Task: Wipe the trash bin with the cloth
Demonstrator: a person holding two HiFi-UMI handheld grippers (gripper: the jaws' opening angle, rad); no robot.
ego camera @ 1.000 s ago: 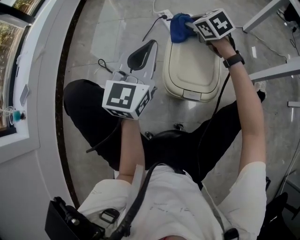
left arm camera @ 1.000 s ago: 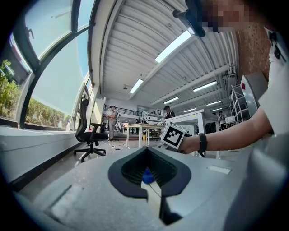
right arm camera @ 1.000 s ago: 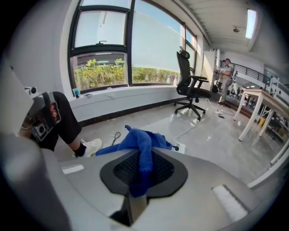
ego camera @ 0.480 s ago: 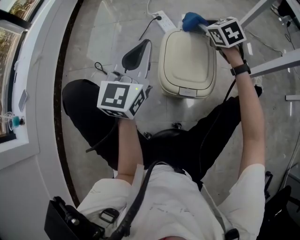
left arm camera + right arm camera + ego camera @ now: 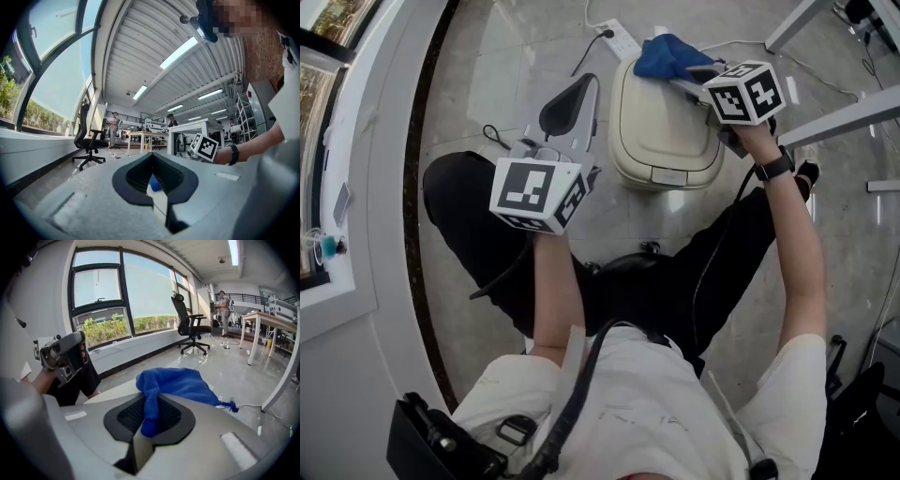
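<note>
The cream trash bin (image 5: 661,131) stands on the floor in front of my knees, its lid down. My right gripper (image 5: 686,82) is shut on the blue cloth (image 5: 667,54), which lies bunched on the lid's far right part. In the right gripper view the cloth (image 5: 176,383) hangs out of the right gripper (image 5: 149,405) over the pale lid (image 5: 112,391). My left gripper (image 5: 567,105) hovers left of the bin, shut with nothing in it. In its own view the left gripper (image 5: 152,164) points level across the room.
A white power strip (image 5: 617,37) with its cable lies on the floor just behind the bin. White table legs (image 5: 839,120) run along the right. A curved window ledge (image 5: 366,187) borders the left. An office chair (image 5: 192,329) stands farther off.
The right gripper swept the cloth from the lid's far left corner to its far right corner, then drew it back a little onto the lid. The left gripper stayed about where it was.
</note>
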